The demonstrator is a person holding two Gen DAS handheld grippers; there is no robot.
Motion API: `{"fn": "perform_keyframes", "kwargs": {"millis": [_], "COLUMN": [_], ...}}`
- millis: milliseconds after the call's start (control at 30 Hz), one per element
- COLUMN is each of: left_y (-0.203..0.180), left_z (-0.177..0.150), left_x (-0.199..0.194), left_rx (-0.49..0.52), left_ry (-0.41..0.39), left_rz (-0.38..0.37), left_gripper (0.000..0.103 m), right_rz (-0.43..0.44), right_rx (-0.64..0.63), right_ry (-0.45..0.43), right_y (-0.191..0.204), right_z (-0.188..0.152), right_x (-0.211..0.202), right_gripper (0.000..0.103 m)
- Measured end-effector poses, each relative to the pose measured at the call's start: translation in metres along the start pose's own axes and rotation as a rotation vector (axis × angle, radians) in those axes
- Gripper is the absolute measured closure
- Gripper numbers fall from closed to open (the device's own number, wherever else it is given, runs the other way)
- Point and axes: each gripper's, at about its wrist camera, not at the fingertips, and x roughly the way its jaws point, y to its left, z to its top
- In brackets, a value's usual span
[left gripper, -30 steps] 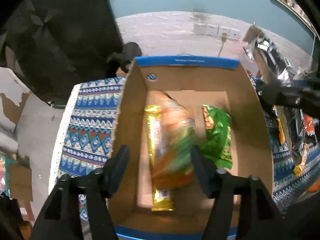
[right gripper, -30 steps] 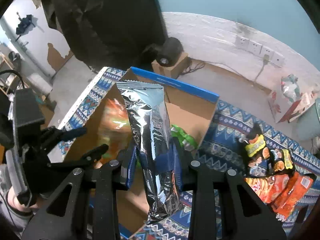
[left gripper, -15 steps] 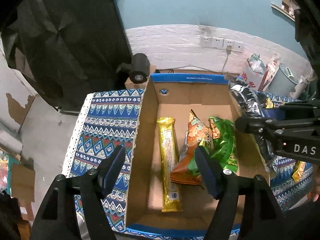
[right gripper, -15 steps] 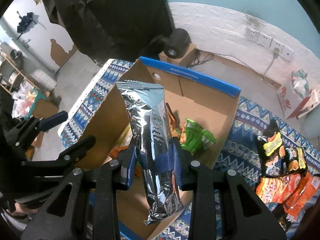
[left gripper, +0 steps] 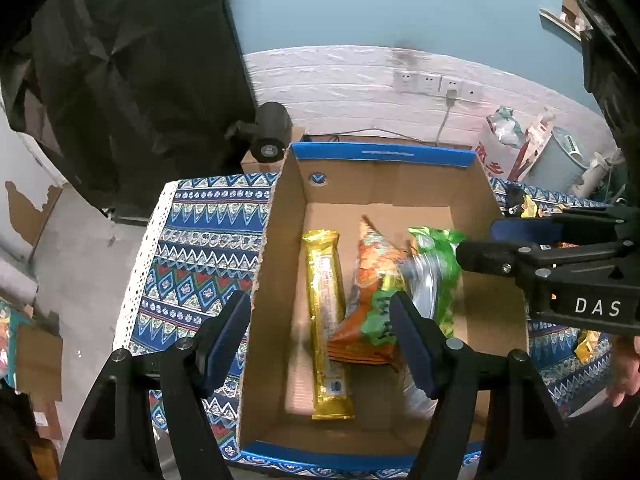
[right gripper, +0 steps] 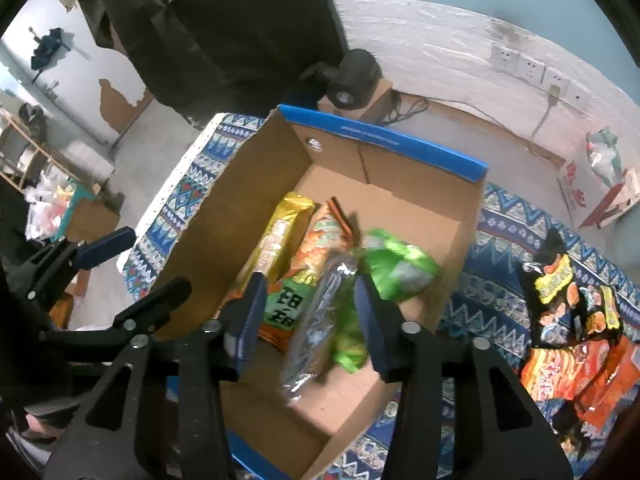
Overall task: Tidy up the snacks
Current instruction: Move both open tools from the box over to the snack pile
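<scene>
Dropped since the earlier frame, the silver packet (right gripper: 320, 320) is now lying blurred in the cardboard box (right gripper: 404, 148), and we are opening the right gripper (right gripper: 310, 320) above it, pads clear of it. Beyond its fingers we are listing a gold bar (left gripper: 326, 320), an orange bag (left gripper: 370, 300) and a green bag (right gripper: 396, 268). We are holding the left gripper (left gripper: 320, 344) wide and empty over the box's near-left wall.

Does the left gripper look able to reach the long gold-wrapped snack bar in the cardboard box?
Probably yes: the left gripper hangs open above the gold bar, which lies uncovered.
</scene>
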Motion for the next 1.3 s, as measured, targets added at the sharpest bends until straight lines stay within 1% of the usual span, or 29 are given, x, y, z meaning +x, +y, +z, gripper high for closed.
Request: {"fn": "perform_keyframes", "kwargs": {"millis": [67, 167, 267, 400, 533, 667, 867, 1000, 1133, 1300], "left_y": [-0.004, -0.01, -0.018, -0.027, -0.036, -0.048, -0.073, -0.096, -0.118, -0.143], "left_z": [0.0, 0.001, 0.001, 0.002, 0.003, 0.006, 0.01, 0.011, 0.011, 0.008], "left_x": [-0.001, -0.002, -0.003, -0.004, -0.004, -0.006, -0.009, -0.014, -0.018, -0.019], "left_rx": [0.006, 0.018, 0.031, 0.041, 0.046, 0.054, 0.083, 0.126, 0.172, 0.226], "left_ry": [0.0, 0.002, 0.001, 0.003, 0.007, -0.001, 0.002, -0.011, -0.022, -0.016], "left_rz": [-0.005, -0.016, -0.023, -0.036, -0.055, -0.067, -0.113, -0.125, -0.129, -0.137], "left_gripper": [0.03, 0.03, 0.03, 0.029, 0.029, 0.028, 0.028, 0.028, 0.025, 0.025], "right_rz": [-0.007, -0.026, -0.049, -0.083, -0.119, -0.146, -0.197, -0.221, -0.237, -0.254], "right_rx": [0.01, 0.017, 0.017, 0.017, 0.028, 0.059, 0.093, 0.131, 0.173, 0.226], "right_ry": [-0.006, -0.019, -0.035, -0.056, -0.068, -0.064, -0.066, -0.073, -0.081, -0.073], "right_y": [-0.005, -0.011, -0.017, -0.024, -0.036, -0.052, -0.079, -0.102, -0.122, -0.144], "right_z": [-0.002, -0.005, -0.011, -0.018, -0.026, -0.038, -0.059, -0.073, -0.086, -0.101], "right_x": [-0.004, -0.012, -0.023, -0.036, -0.048, -0.058, -0.075, -0.087, -0.097, -0.104], "right_gripper": [0.043, 0.037, 0.032, 0.029, 0.024, 0.024, 0.024, 0.024, 0.024, 0.023]}}
